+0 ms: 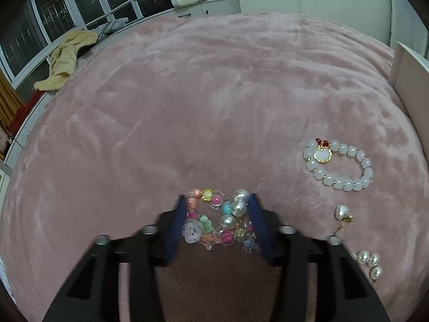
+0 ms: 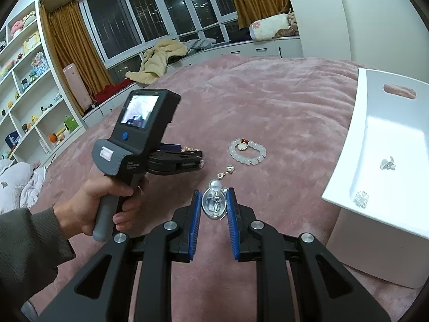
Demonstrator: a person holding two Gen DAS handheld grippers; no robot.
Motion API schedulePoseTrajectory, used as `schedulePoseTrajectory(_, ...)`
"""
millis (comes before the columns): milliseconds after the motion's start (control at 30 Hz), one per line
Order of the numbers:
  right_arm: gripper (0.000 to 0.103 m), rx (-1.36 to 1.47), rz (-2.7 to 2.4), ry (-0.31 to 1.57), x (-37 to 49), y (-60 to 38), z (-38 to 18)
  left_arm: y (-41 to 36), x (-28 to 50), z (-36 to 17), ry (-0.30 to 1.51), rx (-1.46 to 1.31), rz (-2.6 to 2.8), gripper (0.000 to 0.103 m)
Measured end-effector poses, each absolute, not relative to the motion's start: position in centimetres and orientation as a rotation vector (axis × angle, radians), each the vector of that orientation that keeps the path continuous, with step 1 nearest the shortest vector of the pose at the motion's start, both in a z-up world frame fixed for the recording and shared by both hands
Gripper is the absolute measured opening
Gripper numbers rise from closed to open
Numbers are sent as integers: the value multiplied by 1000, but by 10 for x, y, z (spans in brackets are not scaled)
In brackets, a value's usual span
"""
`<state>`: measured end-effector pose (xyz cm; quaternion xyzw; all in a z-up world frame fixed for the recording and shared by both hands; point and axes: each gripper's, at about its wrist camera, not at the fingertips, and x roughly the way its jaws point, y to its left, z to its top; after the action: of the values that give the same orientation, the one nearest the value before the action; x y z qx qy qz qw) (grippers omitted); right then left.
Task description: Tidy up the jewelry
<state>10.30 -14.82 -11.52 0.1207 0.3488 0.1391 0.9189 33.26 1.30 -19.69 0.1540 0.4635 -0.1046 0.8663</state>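
Surface: pink plush blanket point(image 1: 214, 94) over a bed; soft, so small pieces sink into the pile.
Item 1: multicoloured bead-and-pearl bracelet with flower-shaped acrylic beads point(image 1: 217, 220), bunched on the blanket between the fingers of the left gripper point(image 1: 217, 201).
Left gripper state: fingers spread either side of the bracelet; whether the pads touch the outer beads cannot be told, and it is not clamped.
Item 2: silver-toned oval metal pendant piece point(image 2: 214, 204), between the blue pads of the right gripper point(image 2: 214, 196).
Right gripper state: fingers close beside the pendant, narrow gaps visible; firm grip cannot be confirmed.
Item 3: milky-white round-bead bracelet with gold-rimmed charm and red beads point(image 1: 339, 165), lying flat, well apart from the left gripper.
Item 4: pearl earrings with gold fittings point(image 1: 344, 213), near the white bracelet.
Destination, judged: white plastic bin with handle slot point(image 2: 359, 134), already holding two small clear pieces.
Handling, judged: item 1 is light, limp, slippery; pinch across the bunched middle, not a single bead. Item 2 is stiff, smooth; grip its flat sides.
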Motion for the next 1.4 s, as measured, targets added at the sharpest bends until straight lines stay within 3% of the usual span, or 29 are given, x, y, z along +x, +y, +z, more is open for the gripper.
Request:
schedulePoseTrajectory(33,20,255,280,719,104,-150,-116,13,332,-195,972,313,-230,24)
schedulePoseTrajectory(133,20,275,279,720,104,-153,-116,10,328,-189,962,320,-254,17)
schedulePoseTrajectory(500,20,275,269,693,94,-157,-108,11,324,-154,925,293,-282,17)
schedulePoseTrajectory(1067,20,295,255,625,86,-177,-78,-8,310,-47,812,239,-370,17)
schedulePoseTrajectory(1400,20,295,248,602,79,-185,-70,-17,306,-24,780,242,-370,18)
